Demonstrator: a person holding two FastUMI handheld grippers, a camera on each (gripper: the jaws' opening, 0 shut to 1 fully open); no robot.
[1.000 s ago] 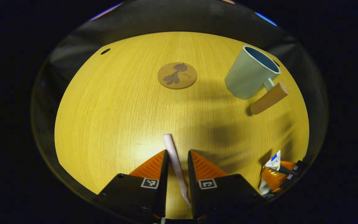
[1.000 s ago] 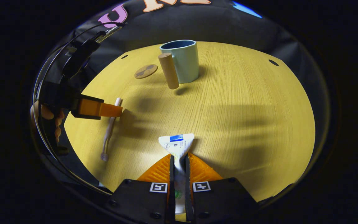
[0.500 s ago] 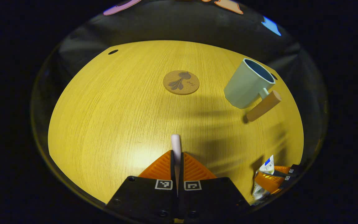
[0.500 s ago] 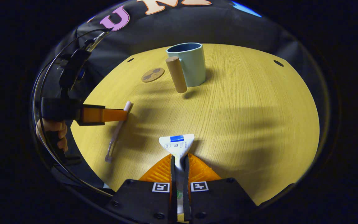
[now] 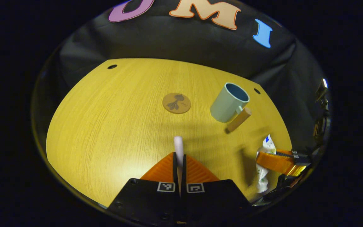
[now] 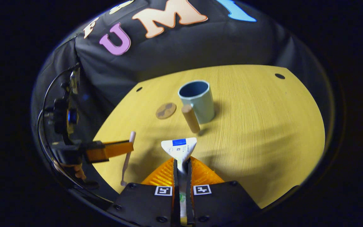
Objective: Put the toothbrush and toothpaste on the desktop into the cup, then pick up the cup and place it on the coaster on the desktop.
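Jaws clamped: left gripper (image 5: pixel 179 157) on toothbrush (image 5: pixel 178 145), right gripper (image 6: pixel 182 164) on toothpaste (image 6: pixel 179 148).

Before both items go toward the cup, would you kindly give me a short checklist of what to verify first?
1. Left gripper shut on the toothbrush: ok.
2. Right gripper shut on the toothpaste: ok.
3. Both items lifted off the desktop: ok, judging by the toothbrush hanging from the left gripper's fingers in the right gripper view.
4. Cup upright, mouth open: ok.
5. Cup interior empty: ok as far as it shows; the bottom cannot be told.
6. Coaster bare, apart from the cup: ok.
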